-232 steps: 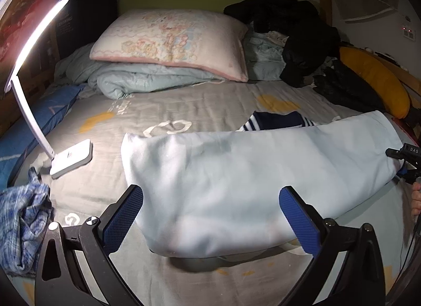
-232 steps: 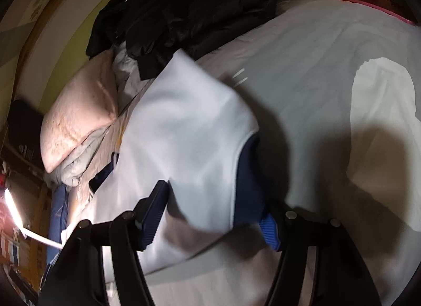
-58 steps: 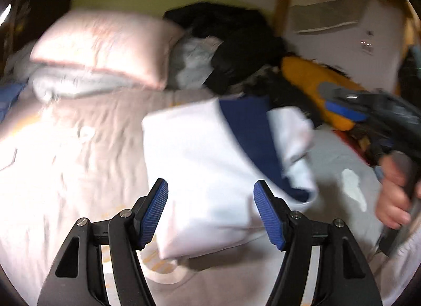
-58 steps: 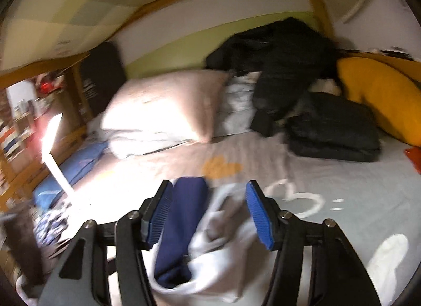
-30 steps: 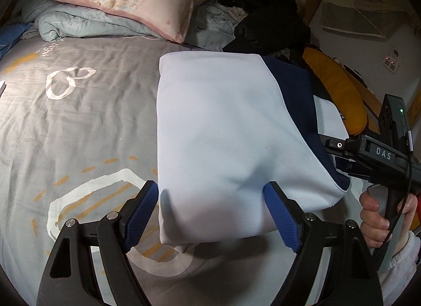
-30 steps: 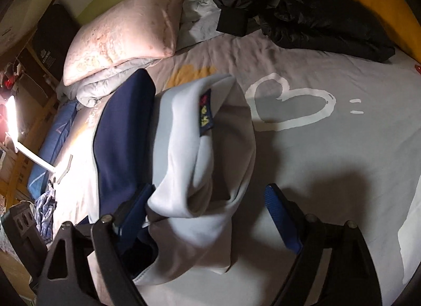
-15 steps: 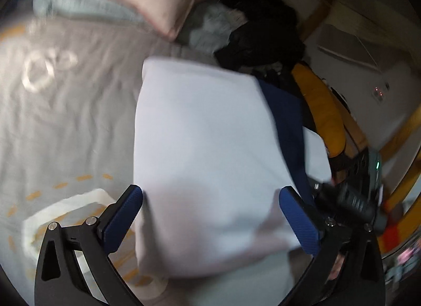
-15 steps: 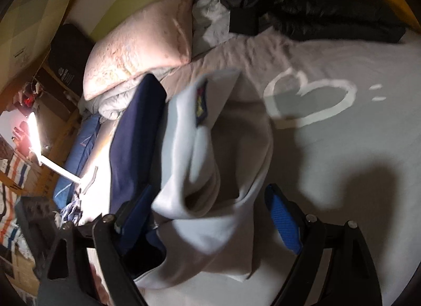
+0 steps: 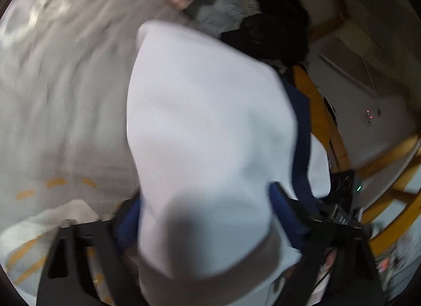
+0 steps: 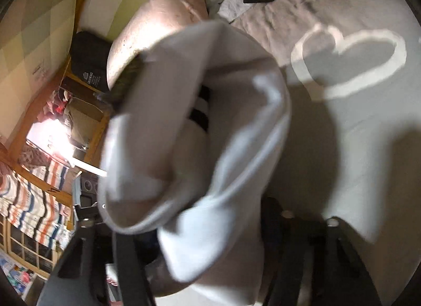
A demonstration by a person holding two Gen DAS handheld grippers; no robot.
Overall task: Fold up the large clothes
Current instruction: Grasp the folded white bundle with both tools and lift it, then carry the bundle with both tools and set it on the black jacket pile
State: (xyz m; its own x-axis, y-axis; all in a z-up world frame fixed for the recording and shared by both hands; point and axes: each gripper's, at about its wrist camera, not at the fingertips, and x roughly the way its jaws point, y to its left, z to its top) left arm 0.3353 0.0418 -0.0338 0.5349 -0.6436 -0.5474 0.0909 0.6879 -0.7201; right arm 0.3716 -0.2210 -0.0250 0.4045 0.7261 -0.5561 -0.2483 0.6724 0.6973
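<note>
While closing on the folded pale sweatshirt (image 9: 205, 121) from both sides, left gripper (image 9: 208, 219) jaws pressed against its near end, blue pads touching cloth either side. Right gripper (image 10: 210, 240) jaws closing too, pads buried under bunched layers, so grip impossible to tell. Bundle over the bed (image 9: 65, 95), between the two tools. Likely trouble: loose inner layers slipping out on the right and spilling the fold open, or an uneven squeeze crumpling the stack.

Bed (image 10: 368, 135): grey sheet, white heart print (image 10: 347, 64) | head end: pink pillow (image 10: 158, 24), black clothes pile (image 9: 273, 29) | wall (image 10: 39, 16): pale checked, wooden frame (image 9: 394, 200) | light: bright lamp (image 10: 52, 137) at bedside | striped cloth (image 10: 29, 203) hanging nearby
</note>
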